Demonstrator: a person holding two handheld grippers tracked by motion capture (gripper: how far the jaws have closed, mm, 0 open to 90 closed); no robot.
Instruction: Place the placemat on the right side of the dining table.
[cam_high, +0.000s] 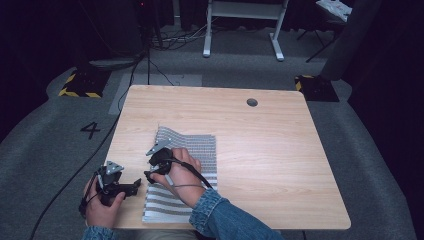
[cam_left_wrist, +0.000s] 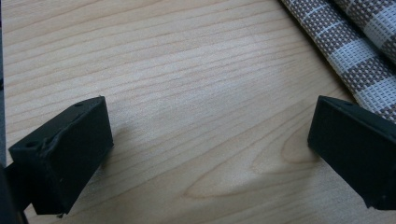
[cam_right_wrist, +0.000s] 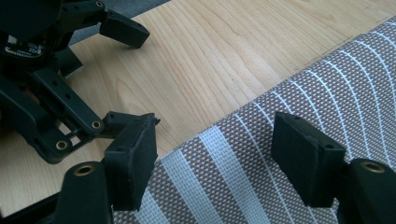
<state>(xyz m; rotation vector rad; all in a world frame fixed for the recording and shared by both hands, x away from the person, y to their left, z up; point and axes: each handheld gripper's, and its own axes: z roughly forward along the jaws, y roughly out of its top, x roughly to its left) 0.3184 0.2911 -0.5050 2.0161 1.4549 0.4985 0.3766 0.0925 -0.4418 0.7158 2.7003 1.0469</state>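
A woven mat (cam_high: 192, 147) with grey and white stripes lies on the wooden table (cam_high: 270, 155), towards the front left, with its far left corner lifted a little. My right gripper (cam_high: 150, 175) hovers over the mat's left edge. Its jaws are open, one on each side of that edge (cam_right_wrist: 215, 149), with the mat (cam_right_wrist: 327, 93) below them. My left gripper (cam_high: 134, 186) sits just left of the mat near the table's front edge, open. Between its black jaws (cam_left_wrist: 210, 126) I see bare wood, and the mat (cam_left_wrist: 355, 51) is at the upper right. The left gripper (cam_right_wrist: 126, 74) also appears in the right gripper view.
A round cable hole (cam_high: 252, 102) sits at the table's far side. Beyond the table are a white desk frame (cam_high: 245, 30), floor cables (cam_high: 150, 70), two yellow-and-black striped bases (cam_high: 82, 82) and a floor mark "4" (cam_high: 90, 130).
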